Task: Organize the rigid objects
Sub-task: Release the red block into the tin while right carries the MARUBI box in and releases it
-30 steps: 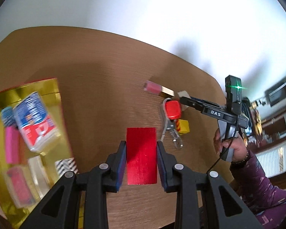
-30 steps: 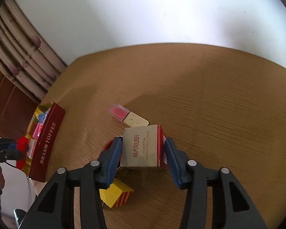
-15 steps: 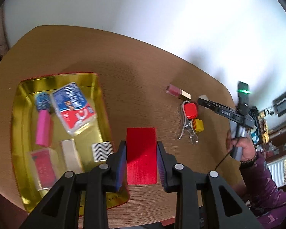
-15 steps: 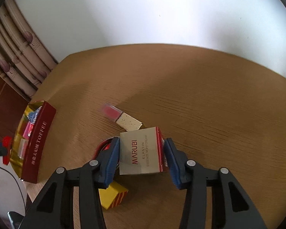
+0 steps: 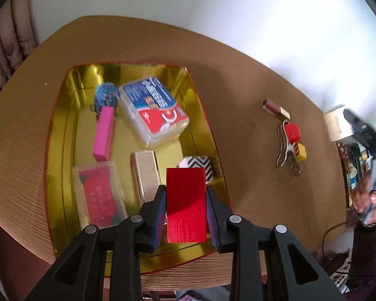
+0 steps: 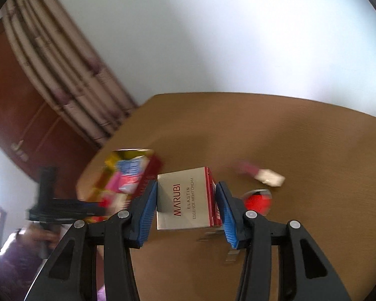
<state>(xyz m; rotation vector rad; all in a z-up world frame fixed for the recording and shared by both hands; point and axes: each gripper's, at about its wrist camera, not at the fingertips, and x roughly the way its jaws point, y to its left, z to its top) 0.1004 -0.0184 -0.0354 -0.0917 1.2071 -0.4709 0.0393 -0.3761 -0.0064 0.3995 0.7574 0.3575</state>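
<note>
A: What do the left tongs (image 5: 185,212) have?
B: They clamp a red block (image 5: 186,204) over the gold tray (image 5: 60,135), toward its 5 o'clock corner.
A: And the right tongs (image 6: 186,209)?
B: Their jaws just narrowed onto the white Marubi box (image 6: 183,198), apparently lifted off the worktop (image 6: 300,155); the blur hampers judging. The key bunch (image 5: 289,143) lies at the tray's 3 o'clock.

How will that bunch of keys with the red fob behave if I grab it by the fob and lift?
The bunch of keys would likely dangle and swing, since the loose metal keys splay below the red fob. The blocky fob should give flat sides to pinch. The trailing keys could snag the yellow block lying against them.
</note>
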